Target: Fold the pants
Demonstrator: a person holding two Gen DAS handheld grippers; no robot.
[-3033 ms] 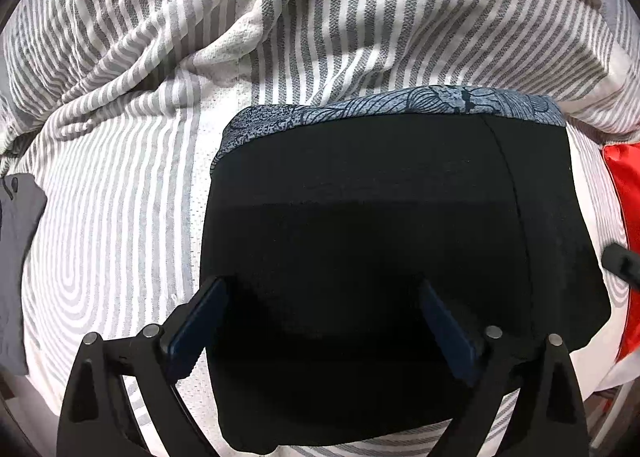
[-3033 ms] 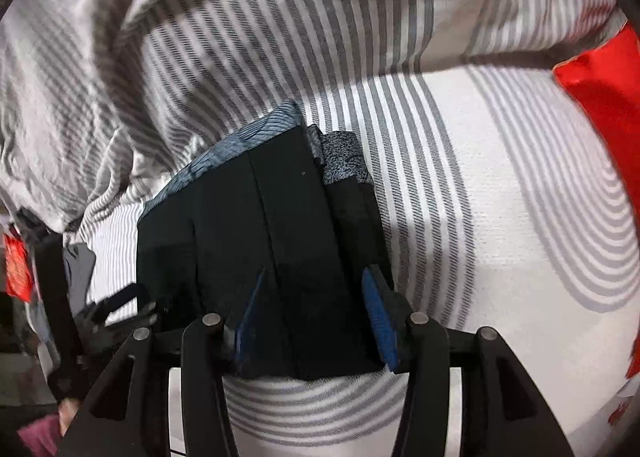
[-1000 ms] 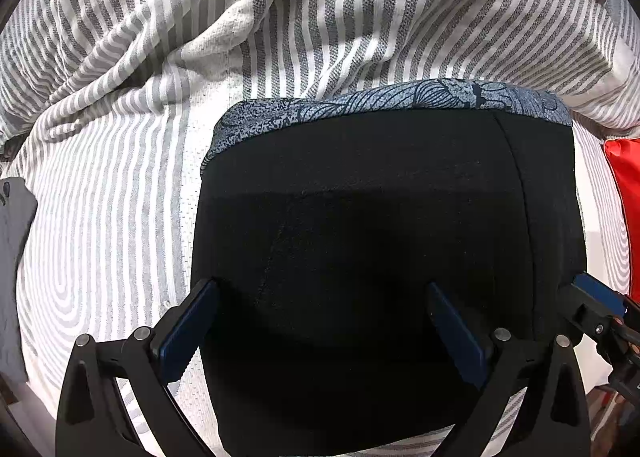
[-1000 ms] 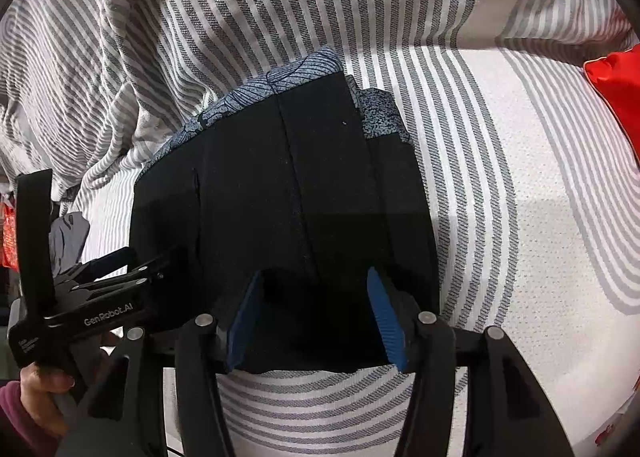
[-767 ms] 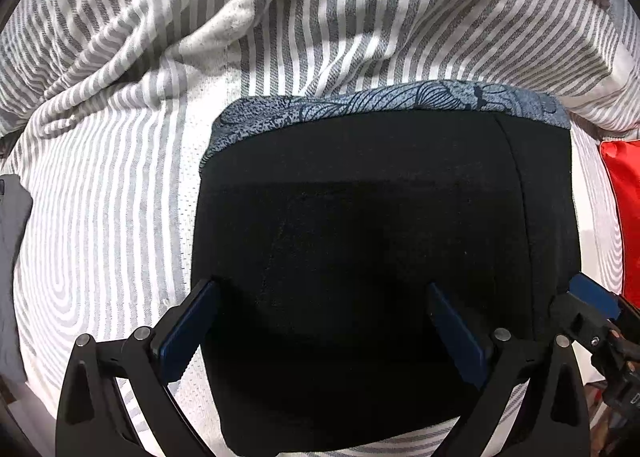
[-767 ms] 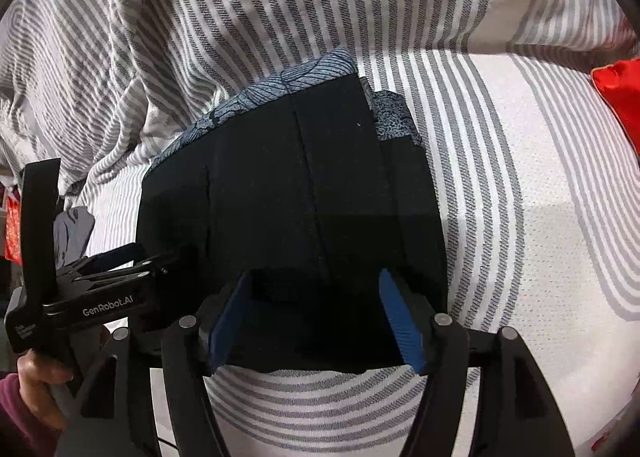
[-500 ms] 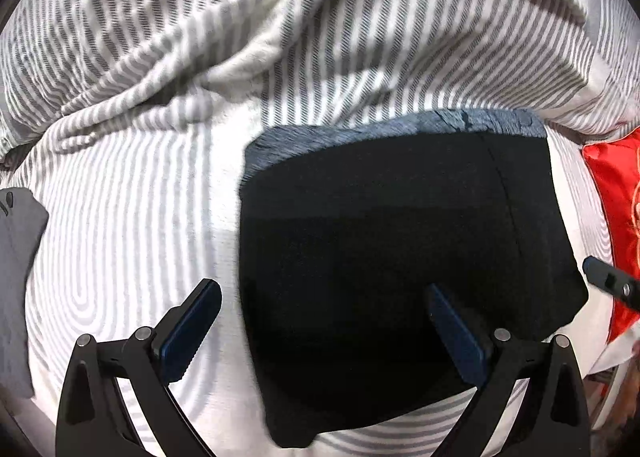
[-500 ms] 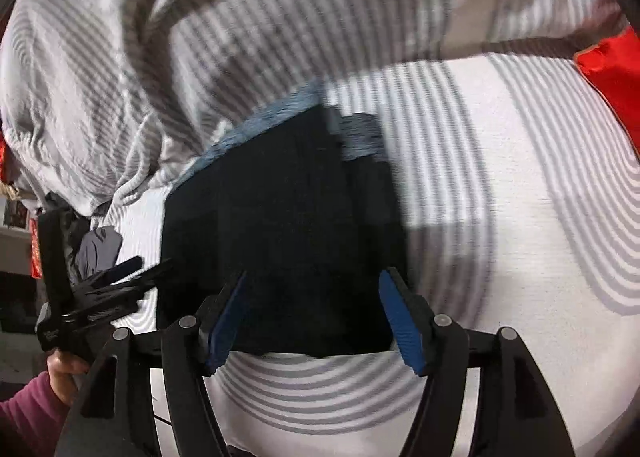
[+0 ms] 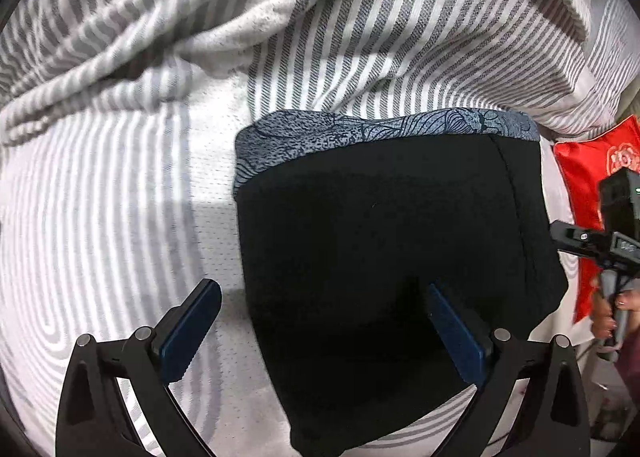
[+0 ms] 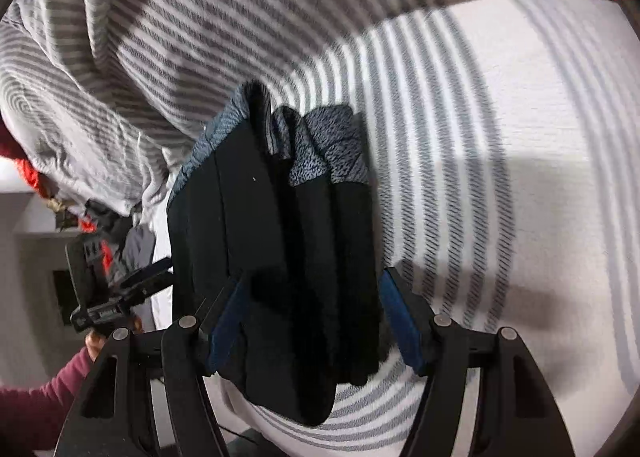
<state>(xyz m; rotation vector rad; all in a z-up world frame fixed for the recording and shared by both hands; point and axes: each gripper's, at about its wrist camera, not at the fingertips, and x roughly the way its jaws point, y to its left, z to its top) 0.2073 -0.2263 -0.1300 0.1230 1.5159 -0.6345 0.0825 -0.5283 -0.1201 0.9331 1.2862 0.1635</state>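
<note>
Black pants (image 9: 392, 257), folded into a compact stack, lie on the bed (image 9: 100, 217), whose sheet is white with grey stripes. A grey-blue patterned waistband (image 9: 360, 129) runs along the far edge of the stack, just below a rumpled striped blanket (image 9: 360, 17) bunched behind it. From the right wrist view the pants (image 10: 280, 249) show several layers along one side, with the speckled grey-blue band (image 10: 328, 153) exposed at the far end of each layer.

Left gripper (image 9: 320, 333): jaws spread wide. Its left finger sits over bare sheet beside the pants; its right finger sits over the black cloth. Nothing lies pinched between them, and whether either pad touches the cloth cannot be told.

Right gripper (image 10: 314, 325): jaws spread, straddling the near end of the stack. The blue pads flank the layered edge on both sides. Contact with the cloth cannot be told; the view is motion-blurred.

The right gripper (image 9: 600, 241) also appears at the right edge of the left wrist view, held in a hand (image 9: 612, 309), in front of a red cloth (image 9: 580, 177) bearing a pale ornament. The left gripper (image 10: 116, 289) shows at the left of the right wrist view, held by a hand (image 10: 96, 341) in a maroon sleeve. A small label on that gripper's body is too blurred to read. No other writing is legible.
</note>
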